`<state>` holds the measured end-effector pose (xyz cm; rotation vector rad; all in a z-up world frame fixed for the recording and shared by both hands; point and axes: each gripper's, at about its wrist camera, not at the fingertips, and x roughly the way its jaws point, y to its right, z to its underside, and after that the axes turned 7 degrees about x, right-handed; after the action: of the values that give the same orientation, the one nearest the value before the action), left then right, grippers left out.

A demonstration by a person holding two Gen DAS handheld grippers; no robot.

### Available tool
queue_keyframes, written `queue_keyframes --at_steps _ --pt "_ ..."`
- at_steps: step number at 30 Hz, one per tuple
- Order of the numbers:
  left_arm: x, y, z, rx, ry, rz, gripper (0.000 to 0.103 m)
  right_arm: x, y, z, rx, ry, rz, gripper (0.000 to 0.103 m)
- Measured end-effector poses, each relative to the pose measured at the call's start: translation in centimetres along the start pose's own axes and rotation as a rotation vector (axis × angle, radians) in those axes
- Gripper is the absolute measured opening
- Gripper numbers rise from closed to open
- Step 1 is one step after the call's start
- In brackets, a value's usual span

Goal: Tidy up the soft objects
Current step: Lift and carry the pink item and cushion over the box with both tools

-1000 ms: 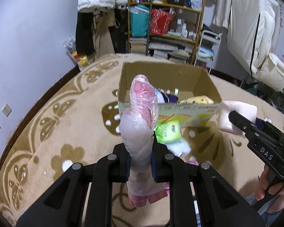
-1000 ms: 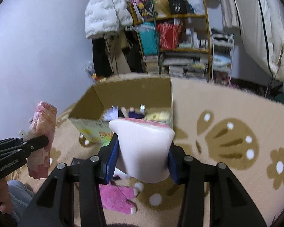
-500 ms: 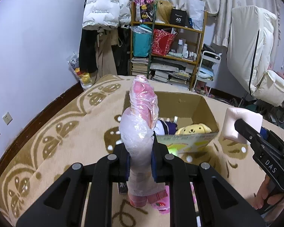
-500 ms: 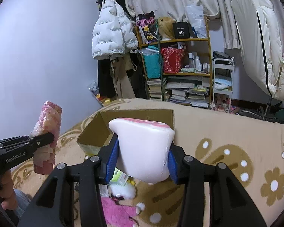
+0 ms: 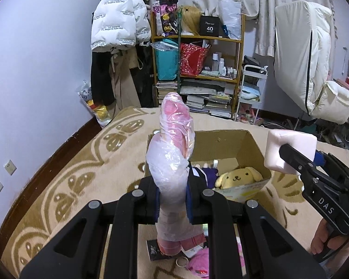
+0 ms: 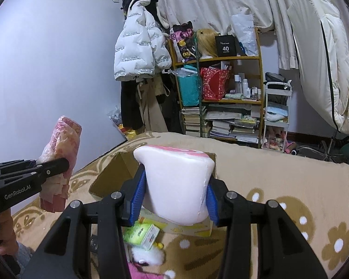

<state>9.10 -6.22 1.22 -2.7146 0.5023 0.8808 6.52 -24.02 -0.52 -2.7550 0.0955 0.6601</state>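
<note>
My left gripper [image 5: 172, 200] is shut on a pink cloth roll wrapped in clear plastic [image 5: 174, 153], held upright above the carpet; the same roll [image 6: 60, 153] shows at the left of the right wrist view. My right gripper [image 6: 175, 195] is shut on a white and pink foam block [image 6: 176, 186], seen also as the block [image 5: 288, 148] at the right of the left wrist view. An open cardboard box [image 5: 223, 144] stands on the carpet ahead, with a yellow dog plush [image 5: 237, 176] and a purple item [image 5: 207, 174] inside.
A green tissue pack [image 6: 142, 232], a white fluffy toy [image 6: 149, 255] and a pink plush [image 5: 197, 262] lie on the beige patterned carpet [image 5: 81, 162] before the box. A cluttered shelf [image 5: 197, 69], hanging coats [image 5: 118, 23] and a white cart [image 5: 251, 88] stand by the far wall.
Both grippers have risen with their objects still held. The box now sits lower in both views, and its contents show from above.
</note>
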Motion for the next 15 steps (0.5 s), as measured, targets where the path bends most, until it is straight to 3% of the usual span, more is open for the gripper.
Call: queue_keyframes --at_steps 15 --pt "4.4 0.3 -1.5 0.037 -0.029 0.003 0.016 3.3 0.5 -1.1 -0.01 -0.011 -0.005 0.048"
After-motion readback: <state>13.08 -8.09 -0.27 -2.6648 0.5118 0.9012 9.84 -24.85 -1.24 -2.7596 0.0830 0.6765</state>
